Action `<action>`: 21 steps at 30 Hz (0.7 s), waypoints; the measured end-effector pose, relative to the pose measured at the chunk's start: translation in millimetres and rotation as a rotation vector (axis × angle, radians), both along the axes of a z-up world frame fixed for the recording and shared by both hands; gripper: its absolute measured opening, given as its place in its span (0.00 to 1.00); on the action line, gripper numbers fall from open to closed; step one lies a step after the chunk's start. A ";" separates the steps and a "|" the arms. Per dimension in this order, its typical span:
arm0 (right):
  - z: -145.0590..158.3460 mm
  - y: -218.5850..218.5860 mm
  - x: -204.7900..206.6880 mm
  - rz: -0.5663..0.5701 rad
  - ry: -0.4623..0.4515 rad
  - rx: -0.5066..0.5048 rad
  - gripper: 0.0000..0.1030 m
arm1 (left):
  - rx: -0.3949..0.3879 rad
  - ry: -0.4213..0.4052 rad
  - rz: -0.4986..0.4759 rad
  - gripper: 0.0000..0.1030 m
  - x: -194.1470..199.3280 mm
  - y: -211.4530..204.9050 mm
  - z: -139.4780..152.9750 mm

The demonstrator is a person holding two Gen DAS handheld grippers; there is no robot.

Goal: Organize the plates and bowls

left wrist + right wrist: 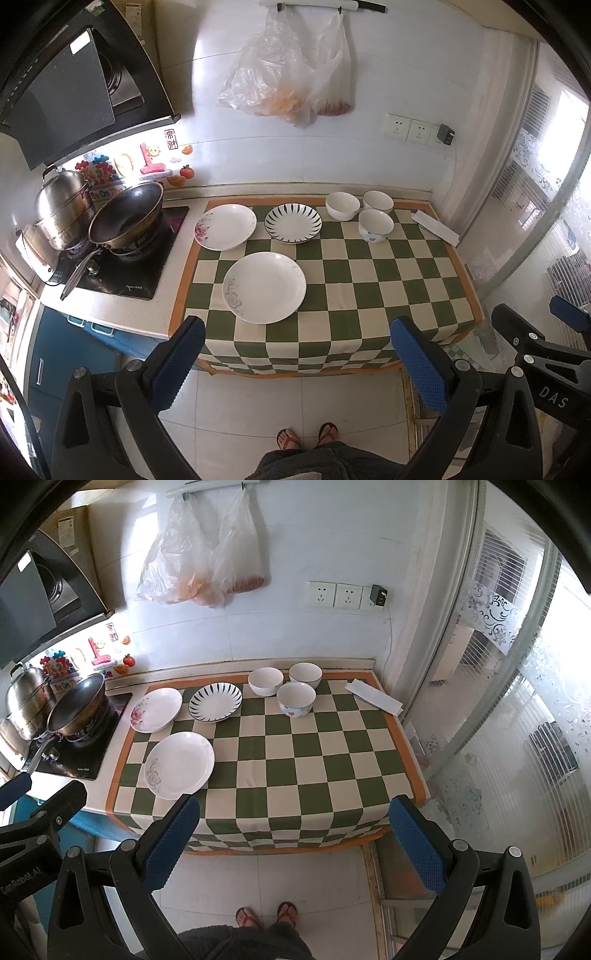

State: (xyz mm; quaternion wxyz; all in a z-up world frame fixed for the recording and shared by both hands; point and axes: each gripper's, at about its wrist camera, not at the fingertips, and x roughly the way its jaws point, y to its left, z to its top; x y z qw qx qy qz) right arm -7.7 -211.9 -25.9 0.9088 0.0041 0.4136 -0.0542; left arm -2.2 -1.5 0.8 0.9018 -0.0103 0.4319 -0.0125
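Three plates lie on the green-checked cloth (369,280): a white plate with a grey flower (264,287) (180,764) nearest me, a pink-flowered plate (225,226) (156,709) behind it, and a black-striped plate (293,223) (215,702). Three white bowls cluster at the back: one plain (342,205) (265,681), one dark-rimmed (378,201) (305,676), one with a printed pattern (376,225) (296,700). My left gripper (295,360) and right gripper (293,836) both hang open and empty above the floor, short of the counter's front edge.
A stove at the left carries a dark wok (127,216) (77,706) and a steel pot (62,205) (26,698). A white flat packet (436,227) (373,696) lies at the cloth's back right. Plastic bags (288,74) hang on the wall. A person's sandalled feet (308,435) stand below.
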 end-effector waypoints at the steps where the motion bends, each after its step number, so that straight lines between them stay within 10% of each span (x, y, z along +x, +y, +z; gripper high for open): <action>1: -0.2 0.1 -0.1 0.001 0.000 0.000 1.00 | -0.001 0.002 -0.002 1.00 0.2 0.5 0.3; 21: -2.7 -0.9 0.8 0.001 0.002 0.003 1.00 | -0.001 0.003 0.004 1.00 0.9 4.2 -1.0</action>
